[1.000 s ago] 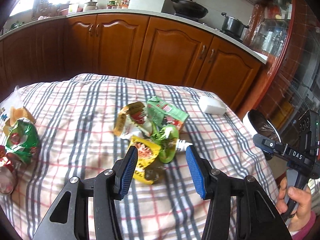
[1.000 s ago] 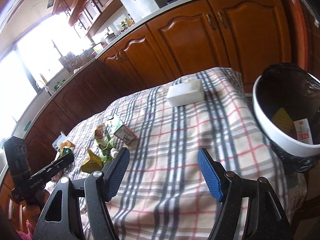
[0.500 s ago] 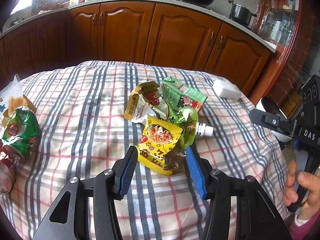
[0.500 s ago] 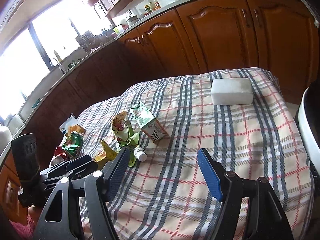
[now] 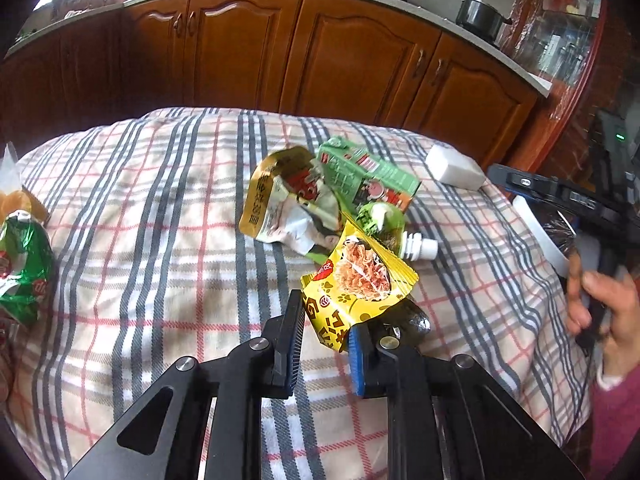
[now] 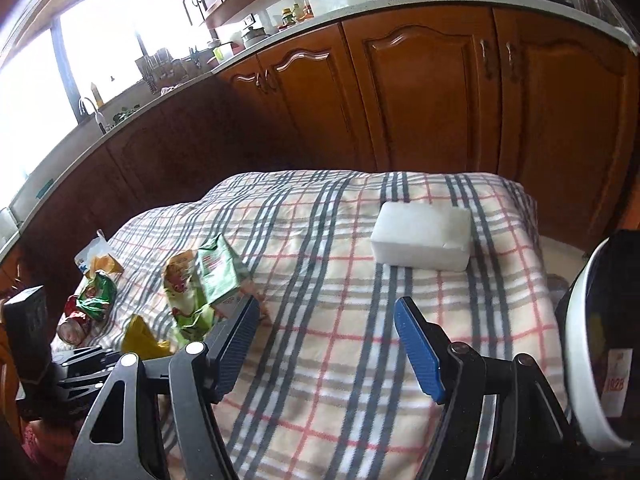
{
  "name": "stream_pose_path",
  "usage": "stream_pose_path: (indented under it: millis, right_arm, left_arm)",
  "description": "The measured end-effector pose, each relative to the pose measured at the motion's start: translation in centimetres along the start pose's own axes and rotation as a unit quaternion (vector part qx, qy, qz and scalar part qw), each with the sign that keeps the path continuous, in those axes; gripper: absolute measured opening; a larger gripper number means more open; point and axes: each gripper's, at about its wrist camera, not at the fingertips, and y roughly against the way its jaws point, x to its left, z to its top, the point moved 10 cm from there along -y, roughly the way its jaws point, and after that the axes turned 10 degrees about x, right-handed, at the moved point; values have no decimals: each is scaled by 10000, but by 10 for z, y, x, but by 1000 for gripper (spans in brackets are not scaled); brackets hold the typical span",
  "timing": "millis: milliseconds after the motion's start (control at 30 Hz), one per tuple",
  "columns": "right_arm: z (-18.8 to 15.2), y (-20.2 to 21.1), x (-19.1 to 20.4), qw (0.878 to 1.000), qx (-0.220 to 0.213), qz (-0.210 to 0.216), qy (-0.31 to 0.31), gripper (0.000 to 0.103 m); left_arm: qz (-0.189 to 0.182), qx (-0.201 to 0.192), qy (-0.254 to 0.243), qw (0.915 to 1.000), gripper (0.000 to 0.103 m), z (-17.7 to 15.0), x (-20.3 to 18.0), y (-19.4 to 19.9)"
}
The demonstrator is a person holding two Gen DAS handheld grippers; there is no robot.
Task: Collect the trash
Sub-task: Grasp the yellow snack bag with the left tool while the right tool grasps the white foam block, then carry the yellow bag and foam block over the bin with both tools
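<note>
While between two fingers (image 5: 294,344), one yellow pouch (image 5: 352,292); one green carton (image 5: 360,172) beyond

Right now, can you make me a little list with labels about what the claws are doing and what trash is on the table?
left claw: closing on the yellow snack packet; not clearly pinched yet
right claw: open, holding nothing, over the checked tablecloth
trash pile: gold-and-white wrapper, green carton, green spout pouch
more trash: green wrapper at the table's left edge
not trash, maybe: white block
bin: white-rimmed bin with a black bag, beside the table
</note>
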Motion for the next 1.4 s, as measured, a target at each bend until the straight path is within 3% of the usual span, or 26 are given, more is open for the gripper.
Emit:
stream_pose_path:
  millis: [100,200,333,500,633,833,933,1033,1133,1200,1333,1400]
  right_arm:
    - [20,-10,-12,9981,117,-275,544,72]
    - [37,-27,-20,9875,385,-682,1369,72]
    - [48,-54,-25,9588,814,-1151,2466,81]
    - [45,-91,-42,9291,1540,-1339,3085,82]
    - [42,-97,-46,9395,1702,-1014,2794,77]
    - [33,-63,-51,9674,1190,-1061,1967,70]
    - [26,-32,-48,9874,899,-530,1193,70]
    - [9,-1,-40,9963,595,-45,611,70]
    - [-11,21,-36,9977,438,511,-67,70]
    - [-32,25,-37,9940,567,754,-551,71]
    - [-73,12,-51,9840,1066,568,-1306,77]
    - [-78,10,-54,9850,1082,422,-1277,78]
  left_arm:
    - [-86,-102,-31,9999,18,2,-1,11]
    - [-124,-163,-19,9998,18,4,1,19]
    - [-118,-181,71,9997,18,5,4,22]
    - [-142,-161,147,9997,18,6,5,25]
    - [-159,-166,137,9996,18,7,2,27]
    - [-374,-224,11,9990,18,12,-14,29]
    - [-497,-261,-64,9984,18,13,-25,29]
    - [-633,-264,-168,9975,18,15,-40,27]
    - [-740,-246,-311,9965,18,13,-55,25]
    - [-806,-224,-401,9957,18,12,-64,24]
    - [-910,-143,-470,9946,18,8,-72,19]
    - [-927,-124,-472,9945,18,6,-74,18]
